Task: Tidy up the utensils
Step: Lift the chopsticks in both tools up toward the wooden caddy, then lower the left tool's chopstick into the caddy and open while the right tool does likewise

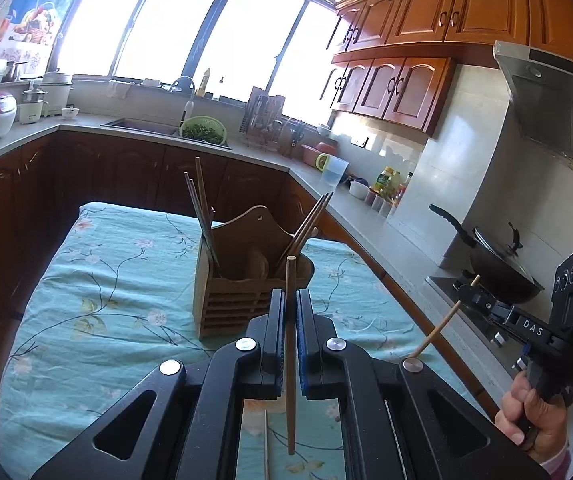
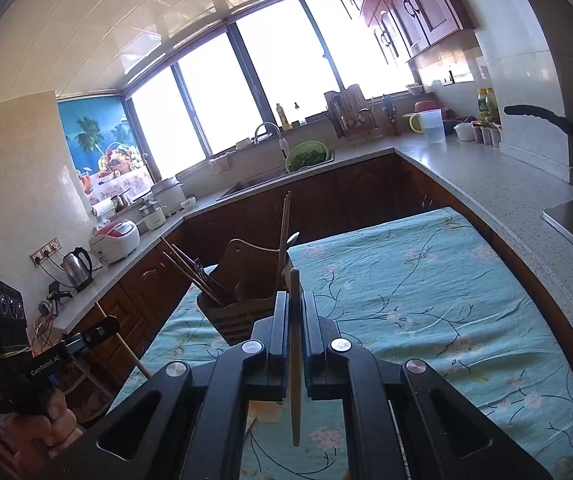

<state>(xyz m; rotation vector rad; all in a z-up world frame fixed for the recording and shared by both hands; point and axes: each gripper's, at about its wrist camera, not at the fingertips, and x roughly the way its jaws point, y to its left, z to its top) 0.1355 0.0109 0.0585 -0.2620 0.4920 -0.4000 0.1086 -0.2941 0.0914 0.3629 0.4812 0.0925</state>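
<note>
Wooden chopsticks all over this one lol. Going left to right from my left wrist view: the teal floral cloth point(image 1: 98, 280) covers the table, and the wooden utensil holder point(image 1: 238, 284) stands on it toward the far edge, roughly mid-width. A few dark chopsticks point(image 1: 202, 208) lean out of its left compartment, and another bunch point(image 1: 310, 220) leans out on the right side. My left gripper point(image 1: 290, 304) is clenched on a brown chopstick point(image 1: 291, 360), which stands about upright between the pads, its top just above the fingertips and its lower end hanging over the cloth. One thin pale stick point(image 1: 266, 444) lies on the cloth by the near edge, under the gripper. Further right, beyond the table's right edge, my right gripper point(image 1: 471, 293) is clamped on a lighter chopstick point(image 1: 440, 330) that slants down toward the table, with the hand point(image 1: 526, 408) wrapped round the handle.

From the right wrist view, same story mirrored: the left gripper's hand point(image 2: 42, 420) sits low at the left, off the table's left edge, the holder is ahead near the cloth's far-left corner, and the lighter chopstick is pinched upright. Rest of the cloth to the right looks bare as far as I can see.
</note>
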